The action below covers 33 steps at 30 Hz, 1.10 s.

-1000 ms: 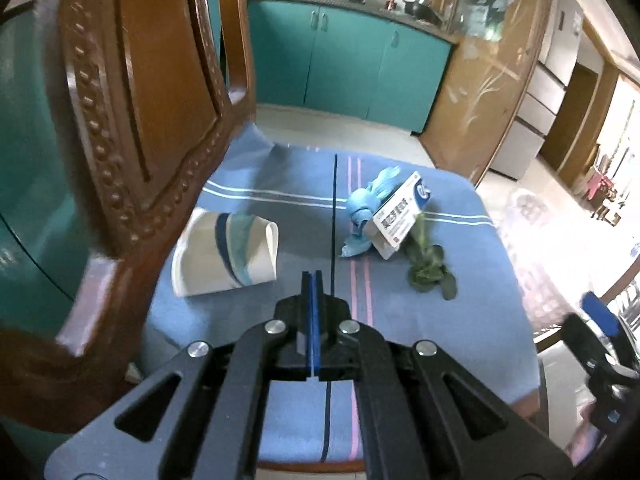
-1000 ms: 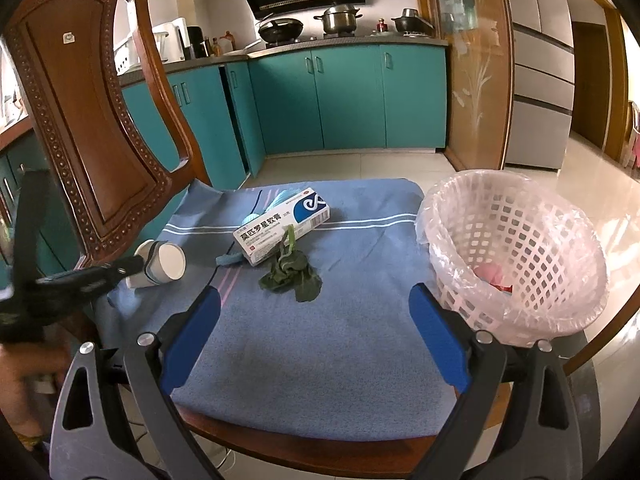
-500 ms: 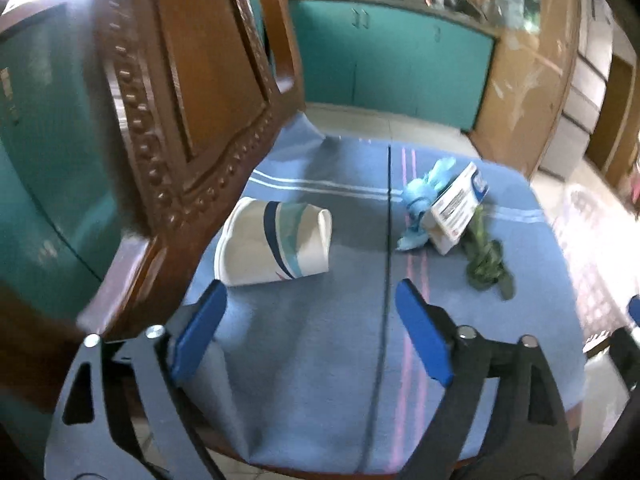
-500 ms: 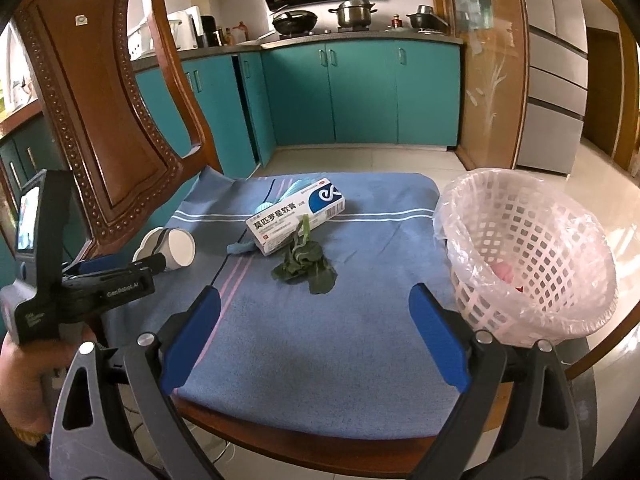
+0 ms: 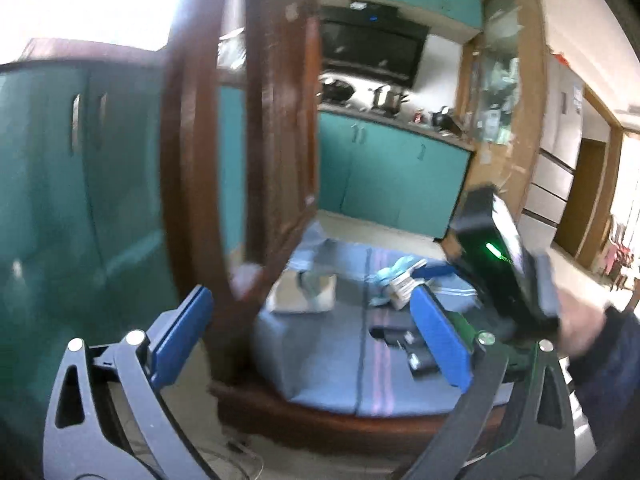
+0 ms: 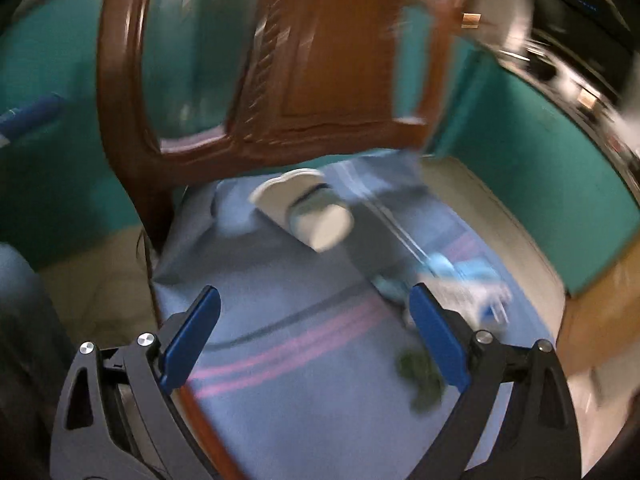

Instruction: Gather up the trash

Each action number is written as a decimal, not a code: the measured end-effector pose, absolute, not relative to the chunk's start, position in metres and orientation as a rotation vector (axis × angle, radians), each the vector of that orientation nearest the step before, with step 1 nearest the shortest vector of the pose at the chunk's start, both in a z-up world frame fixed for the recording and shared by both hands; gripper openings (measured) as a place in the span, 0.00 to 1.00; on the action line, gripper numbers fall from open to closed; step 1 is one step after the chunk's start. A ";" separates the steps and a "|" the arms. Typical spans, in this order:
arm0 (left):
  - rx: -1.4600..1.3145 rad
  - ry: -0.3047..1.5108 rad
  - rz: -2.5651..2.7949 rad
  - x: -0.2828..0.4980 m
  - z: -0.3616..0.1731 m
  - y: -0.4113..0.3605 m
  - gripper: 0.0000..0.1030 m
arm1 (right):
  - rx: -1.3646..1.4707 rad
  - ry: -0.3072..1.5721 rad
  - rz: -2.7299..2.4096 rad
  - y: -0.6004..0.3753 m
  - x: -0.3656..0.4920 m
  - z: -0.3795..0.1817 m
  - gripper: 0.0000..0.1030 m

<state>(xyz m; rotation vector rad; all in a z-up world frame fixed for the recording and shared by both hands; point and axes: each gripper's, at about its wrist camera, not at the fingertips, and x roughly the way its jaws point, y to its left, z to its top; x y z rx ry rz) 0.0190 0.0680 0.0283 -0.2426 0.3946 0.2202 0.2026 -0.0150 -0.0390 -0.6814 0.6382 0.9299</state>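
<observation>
Clearly the paper cup is the nearest trash to the right tongs: in the right wrist view it lies on its side on the blue cloth, just above the centre, long axis slanting from upper left to lower right, mouth toward the lower right. Both pairs stand spread and empty; the left tongs have just been opening. Further right lie the box and the leaf.
</observation>
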 end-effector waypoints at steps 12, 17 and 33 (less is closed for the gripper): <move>-0.371 0.485 0.231 0.026 0.018 0.117 0.96 | -1.064 0.949 1.162 0.119 0.286 -0.074 0.90; -0.379 0.516 0.217 0.034 0.015 0.121 0.96 | -1.140 1.010 1.167 0.138 0.290 -0.101 0.90; -0.197 0.666 0.047 0.077 0.001 0.056 0.96 | -0.415 0.695 0.736 -0.063 0.211 0.006 0.67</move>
